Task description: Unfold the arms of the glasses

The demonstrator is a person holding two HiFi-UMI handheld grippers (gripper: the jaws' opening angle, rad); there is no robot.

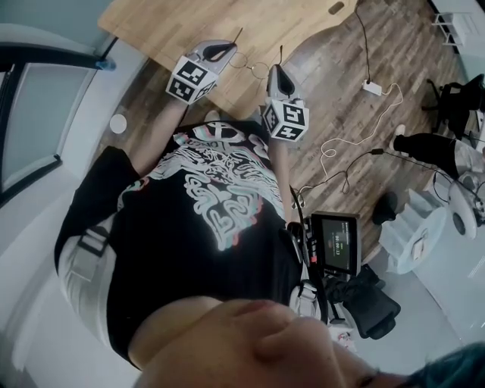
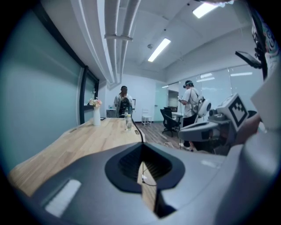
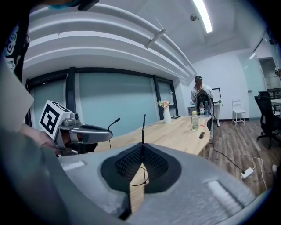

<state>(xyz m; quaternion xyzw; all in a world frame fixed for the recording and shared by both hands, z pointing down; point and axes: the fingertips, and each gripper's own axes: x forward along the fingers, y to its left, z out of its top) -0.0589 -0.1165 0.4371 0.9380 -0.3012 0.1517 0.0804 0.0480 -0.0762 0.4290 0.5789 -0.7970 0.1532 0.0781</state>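
A pair of thin wire-rimmed glasses (image 1: 251, 67) hangs in the air between my two grippers, above the near end of the wooden table (image 1: 227, 19). My left gripper (image 1: 229, 53) is shut on the frame's left end, and a dark arm (image 1: 237, 35) sticks out past it. At the frame's right end my right gripper (image 1: 274, 70) is shut too, with the other arm (image 1: 280, 53) rising beyond its tip. In the left gripper view the jaws meet on a thin wire (image 2: 148, 181). In the right gripper view the closed jaws pinch a wire loop (image 3: 139, 179), and a black arm (image 3: 143, 127) stands straight up.
The long table (image 3: 175, 132) carries a vase of flowers (image 3: 166, 112) and a bottle (image 3: 194, 121) further along. Two people (image 2: 124, 102) stand at the far end near office chairs (image 2: 169, 121). A power strip (image 1: 371, 88) with cable lies on the floor at right.
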